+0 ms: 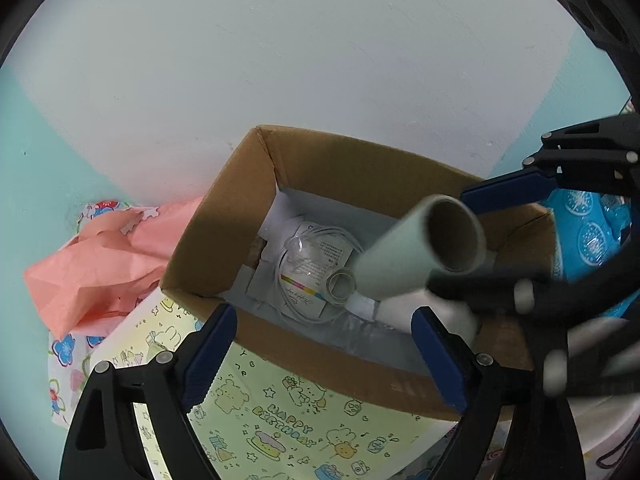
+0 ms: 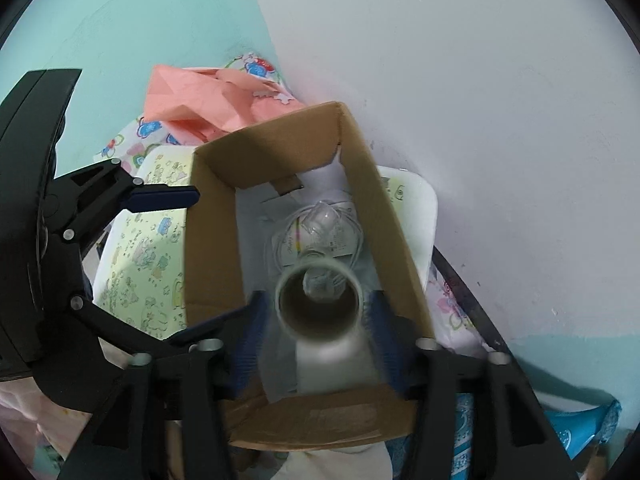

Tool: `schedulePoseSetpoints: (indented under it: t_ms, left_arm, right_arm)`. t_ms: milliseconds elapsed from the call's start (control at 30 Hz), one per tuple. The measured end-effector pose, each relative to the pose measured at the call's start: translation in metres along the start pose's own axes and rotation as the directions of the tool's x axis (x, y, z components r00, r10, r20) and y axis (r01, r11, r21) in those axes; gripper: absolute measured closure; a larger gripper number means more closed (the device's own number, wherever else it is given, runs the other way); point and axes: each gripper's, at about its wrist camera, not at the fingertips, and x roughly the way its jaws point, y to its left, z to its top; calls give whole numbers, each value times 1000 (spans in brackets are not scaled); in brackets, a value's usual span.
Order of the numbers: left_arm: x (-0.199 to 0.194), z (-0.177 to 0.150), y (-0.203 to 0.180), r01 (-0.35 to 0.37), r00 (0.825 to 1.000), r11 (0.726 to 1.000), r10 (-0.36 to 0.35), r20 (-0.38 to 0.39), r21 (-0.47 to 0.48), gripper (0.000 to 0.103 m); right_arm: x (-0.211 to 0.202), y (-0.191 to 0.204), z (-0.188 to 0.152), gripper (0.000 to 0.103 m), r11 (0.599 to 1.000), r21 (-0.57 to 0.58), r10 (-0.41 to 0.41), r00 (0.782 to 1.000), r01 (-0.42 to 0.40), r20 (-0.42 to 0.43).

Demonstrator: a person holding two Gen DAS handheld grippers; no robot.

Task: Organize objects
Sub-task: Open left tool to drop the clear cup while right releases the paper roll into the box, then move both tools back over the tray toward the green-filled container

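Note:
An open cardboard box [image 1: 248,200] stands against the wall, also in the right wrist view [image 2: 212,216]. Inside lie a coiled white cable with a paper leaflet [image 1: 316,268] and a small tape ring [image 1: 341,285]. A pale green roll with a cardboard core [image 1: 416,252] hangs over the box's right end, tilted; in the right wrist view it [image 2: 320,300] sits between my right gripper's [image 2: 316,320] blue fingers, which are open around it with gaps on both sides. My left gripper [image 1: 324,356] is open and empty at the box's near wall.
Crumpled pink paper [image 1: 100,264] lies left of the box. Yellow birthday-print paper [image 1: 280,432] lies under the box on a white tray [image 2: 430,208]. Flower-print paper [image 1: 64,352] lies under it. A blue patterned bag [image 1: 588,232] is at the right. The wall is close behind.

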Motion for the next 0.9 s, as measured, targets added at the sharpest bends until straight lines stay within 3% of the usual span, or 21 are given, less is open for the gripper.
schedulePoseSetpoints:
  t_ms: [33,100,433,667,700,900]
  left_arm:
    - [-2,-1,0,-6,1000,1000,6,-1,1,12]
    - [-6,-4,2,-8,1000,1000,8,-1,-3,10]
    - [-39,-30,8,-43,999,999,43,16,-13,2]
    - [-50,-56,34,-28,999,996,30,23,-79,0]
    - [-54,-61,38,-12,1000,999,13,29,-52,0]
    - [-66,-86,60,36,998,994,-31,47,-108,0]
  right_arm:
    - [-2,1,-1,17,1000,2,-17,1000,17,8]
    - [-5,6,-4,10,998,-19,-51,998,52,21]
    - [-27,34,-23,9,989,-66,-129,991,132,39]
    - [-35,64,-36,8,979,-121,-161,986,166,47]
    - [-34,69,-37,8,978,-127,-163,986,167,47]
    - [-23,99,-40,8,967,-166,-186,981,192,50]
